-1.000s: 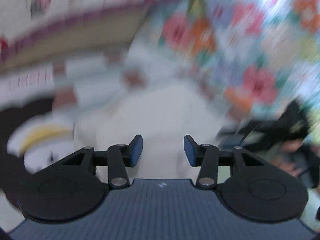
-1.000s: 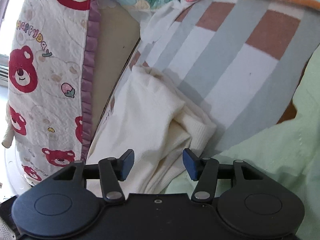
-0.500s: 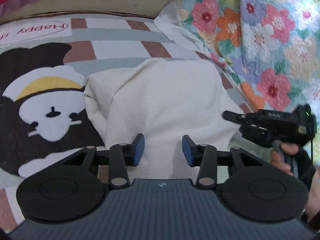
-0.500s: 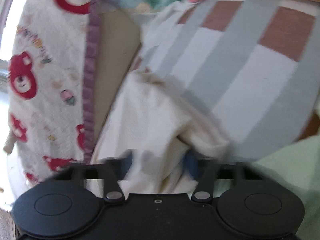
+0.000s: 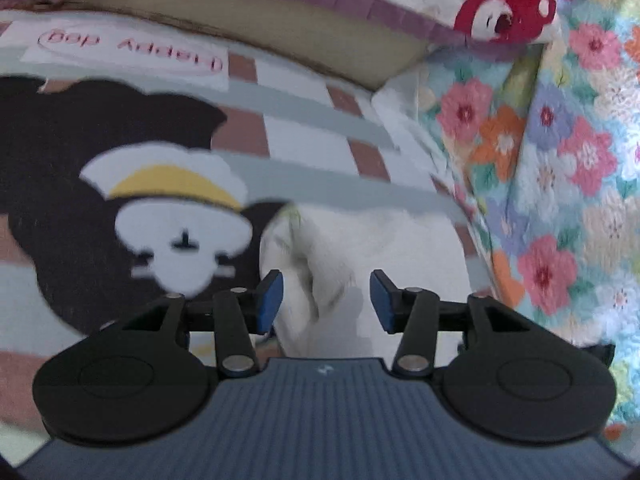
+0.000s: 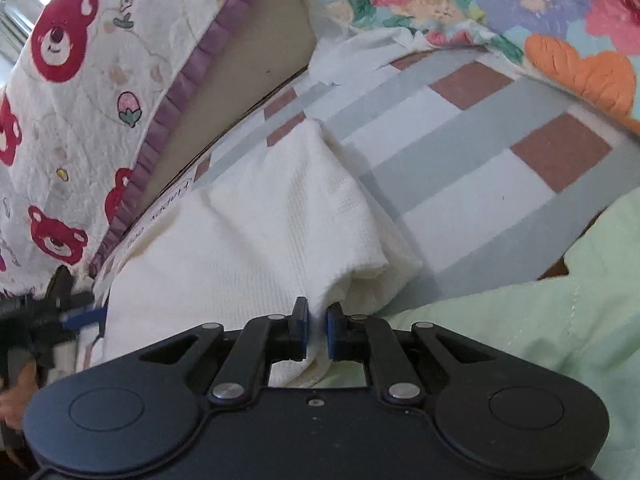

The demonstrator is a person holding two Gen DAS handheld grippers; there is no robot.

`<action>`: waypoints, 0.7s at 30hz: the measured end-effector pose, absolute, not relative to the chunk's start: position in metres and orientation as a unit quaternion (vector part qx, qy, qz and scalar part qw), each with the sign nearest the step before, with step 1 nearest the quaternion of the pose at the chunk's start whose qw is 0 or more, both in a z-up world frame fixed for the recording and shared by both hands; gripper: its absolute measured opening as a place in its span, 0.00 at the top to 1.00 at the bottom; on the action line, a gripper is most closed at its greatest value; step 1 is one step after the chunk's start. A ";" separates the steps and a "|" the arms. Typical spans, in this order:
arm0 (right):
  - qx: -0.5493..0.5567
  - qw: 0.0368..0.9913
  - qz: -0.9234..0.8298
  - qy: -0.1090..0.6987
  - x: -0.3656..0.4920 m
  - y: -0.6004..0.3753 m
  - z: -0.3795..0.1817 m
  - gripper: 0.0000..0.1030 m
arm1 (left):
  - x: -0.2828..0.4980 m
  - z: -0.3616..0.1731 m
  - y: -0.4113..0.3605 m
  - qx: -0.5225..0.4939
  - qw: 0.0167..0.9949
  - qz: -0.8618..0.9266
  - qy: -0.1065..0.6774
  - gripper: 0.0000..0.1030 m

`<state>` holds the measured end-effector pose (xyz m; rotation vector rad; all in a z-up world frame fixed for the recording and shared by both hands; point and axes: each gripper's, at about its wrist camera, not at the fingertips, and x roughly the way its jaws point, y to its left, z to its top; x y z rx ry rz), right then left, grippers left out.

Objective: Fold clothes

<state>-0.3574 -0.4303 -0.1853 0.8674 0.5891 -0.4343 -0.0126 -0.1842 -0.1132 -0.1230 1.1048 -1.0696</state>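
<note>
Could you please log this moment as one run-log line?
right gripper: shut on white garment | left gripper: open, jaws just widened, over garment | surface: checked blanket

1. We see soft, even daylight in both views, with no hard glare.
2. In the right wrist view a bright window [image 6: 16,4] glows at the upper left corner.
3. The left wrist view is smeared throughout; the dog print [image 5: 176,216] has fuzzy edges.
4. Fisheye distortion bends straight lines near every border.

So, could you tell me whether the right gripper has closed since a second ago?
Yes: the right gripper has just closed, pinching the white garment's edge, near the green cloth.
</note>
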 end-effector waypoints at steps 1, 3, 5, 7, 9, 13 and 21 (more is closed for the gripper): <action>0.405 0.845 -0.206 0.282 -0.358 -0.430 -0.185 0.89 | -0.009 -0.114 -0.188 -0.056 0.717 -0.487 0.495 0.51; 0.396 0.846 -0.211 0.288 -0.358 -0.429 -0.185 0.90 | -0.002 -0.124 -0.200 -0.065 0.704 -0.482 0.518 0.50; 0.387 0.847 -0.216 0.294 -0.357 -0.428 -0.185 0.90 | 0.006 -0.139 -0.205 -0.102 0.686 -0.470 0.546 0.51; 0.359 0.853 -0.224 0.305 -0.355 -0.424 -0.183 0.90 | 0.010 -0.156 -0.208 -0.162 0.652 -0.466 0.575 0.51; 0.350 0.856 -0.226 0.306 -0.354 -0.421 -0.183 0.90 | 0.006 -0.166 -0.208 -0.196 0.629 -0.464 0.592 0.50; 0.358 0.855 -0.225 0.301 -0.356 -0.420 -0.183 0.90 | -0.015 -0.168 -0.202 -0.195 0.633 -0.470 0.583 0.67; 0.345 0.853 -0.238 0.309 -0.358 -0.419 -0.183 0.76 | -0.050 -0.156 -0.177 -0.149 0.672 -0.479 0.545 0.75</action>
